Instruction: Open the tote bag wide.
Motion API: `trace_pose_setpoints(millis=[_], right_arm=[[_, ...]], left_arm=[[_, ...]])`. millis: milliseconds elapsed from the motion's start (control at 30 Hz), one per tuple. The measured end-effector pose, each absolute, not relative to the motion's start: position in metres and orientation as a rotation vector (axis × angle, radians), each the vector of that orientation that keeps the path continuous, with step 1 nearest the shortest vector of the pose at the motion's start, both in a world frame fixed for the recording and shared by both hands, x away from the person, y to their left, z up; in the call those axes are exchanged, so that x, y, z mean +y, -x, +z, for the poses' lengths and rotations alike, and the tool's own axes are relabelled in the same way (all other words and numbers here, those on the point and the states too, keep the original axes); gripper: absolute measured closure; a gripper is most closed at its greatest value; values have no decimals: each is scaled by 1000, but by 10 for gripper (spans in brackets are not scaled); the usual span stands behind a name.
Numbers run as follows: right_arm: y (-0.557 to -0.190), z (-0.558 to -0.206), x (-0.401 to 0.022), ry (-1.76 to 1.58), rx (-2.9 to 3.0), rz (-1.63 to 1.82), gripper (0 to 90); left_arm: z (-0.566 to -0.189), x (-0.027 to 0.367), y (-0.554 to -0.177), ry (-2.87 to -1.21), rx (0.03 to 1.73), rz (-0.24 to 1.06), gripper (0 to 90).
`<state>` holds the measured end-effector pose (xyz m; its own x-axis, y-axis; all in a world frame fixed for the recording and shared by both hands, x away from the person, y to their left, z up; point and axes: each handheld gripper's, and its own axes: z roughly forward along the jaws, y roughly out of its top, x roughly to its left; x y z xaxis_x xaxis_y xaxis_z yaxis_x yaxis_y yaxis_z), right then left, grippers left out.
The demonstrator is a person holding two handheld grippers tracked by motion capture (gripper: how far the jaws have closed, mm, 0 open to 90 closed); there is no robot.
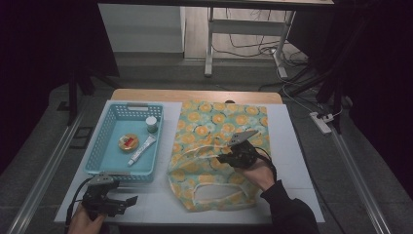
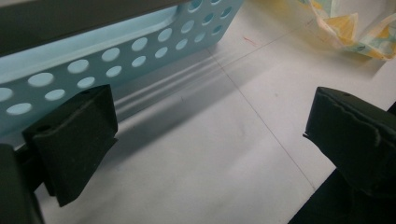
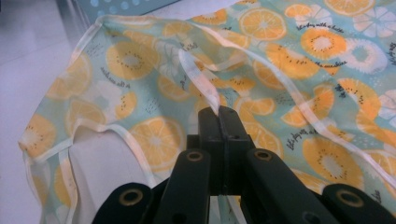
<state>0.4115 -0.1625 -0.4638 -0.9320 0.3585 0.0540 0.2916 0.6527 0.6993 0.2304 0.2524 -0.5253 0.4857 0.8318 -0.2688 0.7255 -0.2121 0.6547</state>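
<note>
Left gripper low at near table edge, just below blue basket, jaws spread wide, nothing between. Right gripper clenched on white strap of fruit-print bag, strap pinched up off fabric. Bag flat at table centre, right of basket, opening toward near edge. In basket: white tube, round yellow tin, small jar at far corner.
</note>
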Motion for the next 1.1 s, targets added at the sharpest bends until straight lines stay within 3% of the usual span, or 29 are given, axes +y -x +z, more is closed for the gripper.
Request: trace_pose_setpoints(millis=[1100], right_arm=[[-448, -413, -146, -598, 2665, 1324, 900]], left_arm=[[-524, 252, -227, -1975, 1253, 220, 9]])
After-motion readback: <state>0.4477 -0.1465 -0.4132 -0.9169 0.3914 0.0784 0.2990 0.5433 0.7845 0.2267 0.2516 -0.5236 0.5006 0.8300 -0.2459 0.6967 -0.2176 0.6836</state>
